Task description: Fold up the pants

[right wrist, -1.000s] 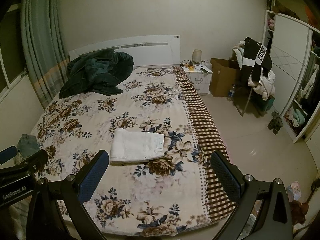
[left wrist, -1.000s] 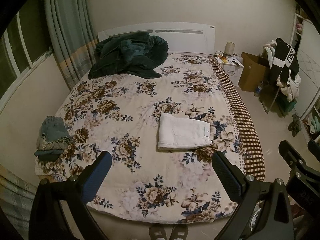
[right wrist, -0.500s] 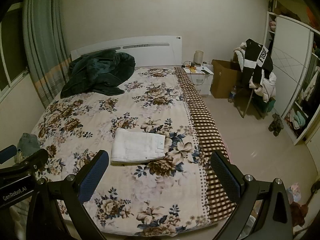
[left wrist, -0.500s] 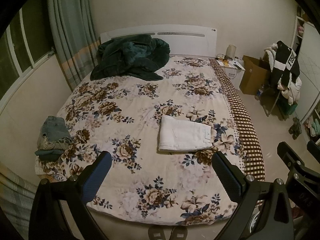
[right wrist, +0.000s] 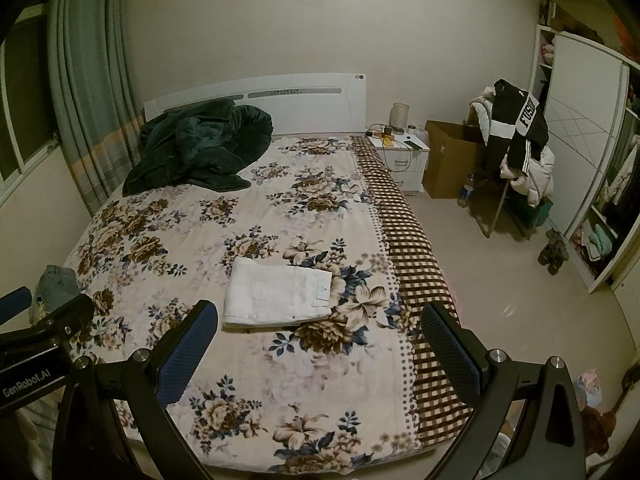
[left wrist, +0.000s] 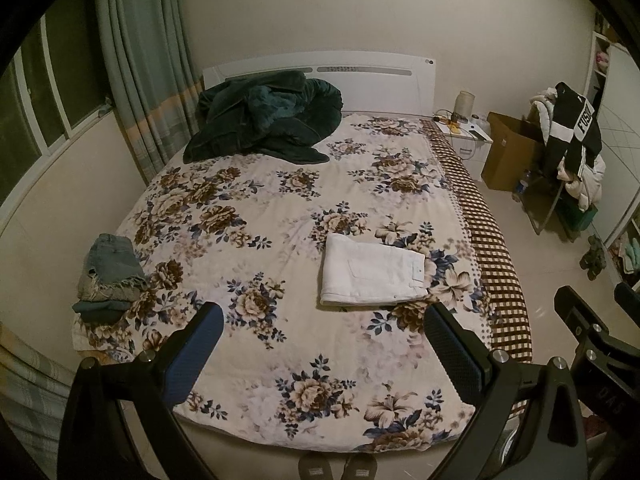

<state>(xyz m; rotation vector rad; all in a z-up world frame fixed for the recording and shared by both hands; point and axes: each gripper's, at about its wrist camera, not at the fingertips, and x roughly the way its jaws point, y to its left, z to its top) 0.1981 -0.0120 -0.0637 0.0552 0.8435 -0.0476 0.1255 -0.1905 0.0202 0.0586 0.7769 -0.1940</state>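
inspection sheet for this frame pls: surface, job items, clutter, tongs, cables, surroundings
Surface: bed, floral cover, checked border on one side.
Job's things: white pants folded flat; folded stack at the bed's edge.
Clutter: green blanket heaped by the headboard.
Tongs: left tongs and right tongs open, holding nothing, above the bed's foot.
Cables: wires on the nightstand.
Surroundings: curtain, cardboard box, clothes-draped chair, wardrobe.

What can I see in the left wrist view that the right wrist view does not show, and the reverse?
Only the left wrist view shows the slippers at the foot of the bed and the whole pile of folded clothes. Only the right wrist view shows the open wardrobe shelves. Both show the folded white pants on the bed, the green blanket and open tools.
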